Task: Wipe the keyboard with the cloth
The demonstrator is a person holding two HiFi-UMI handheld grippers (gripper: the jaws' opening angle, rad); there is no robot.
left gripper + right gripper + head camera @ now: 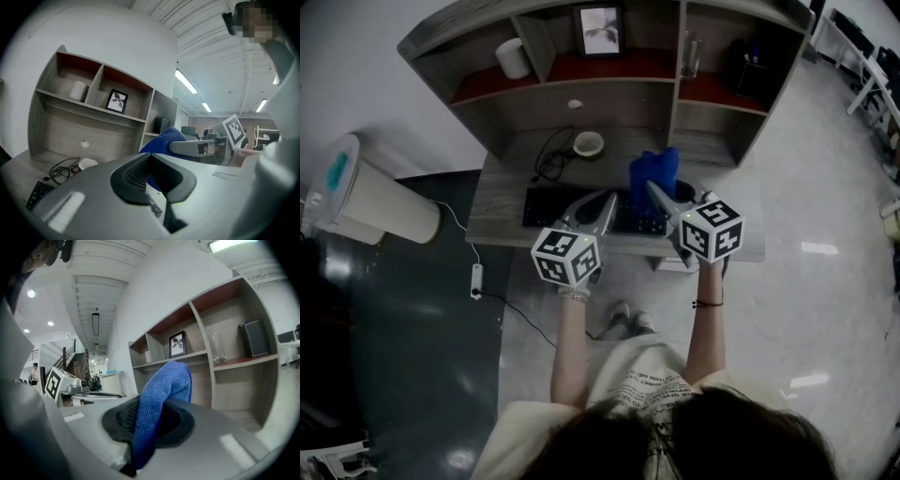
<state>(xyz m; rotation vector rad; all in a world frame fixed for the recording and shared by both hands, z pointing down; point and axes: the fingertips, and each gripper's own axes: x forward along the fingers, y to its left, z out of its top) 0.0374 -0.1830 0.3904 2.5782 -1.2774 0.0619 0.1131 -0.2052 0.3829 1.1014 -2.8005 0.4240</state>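
Right gripper view shows us the right gripper (149, 420) jaws clamping the cloth (166, 380) (held for wiping) over the keyboard (546, 206) at the worktop's (502, 178) front edge. The left gripper (152, 176) jaws are together, empty.

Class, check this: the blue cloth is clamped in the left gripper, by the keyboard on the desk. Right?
Wrong gripper: the blue cloth is clamped in the right gripper, by the keyboard on the desk. The right gripper view shows it between those jaws.

Framed picture (599, 28), white bowl (588, 143), black cable (549, 157)
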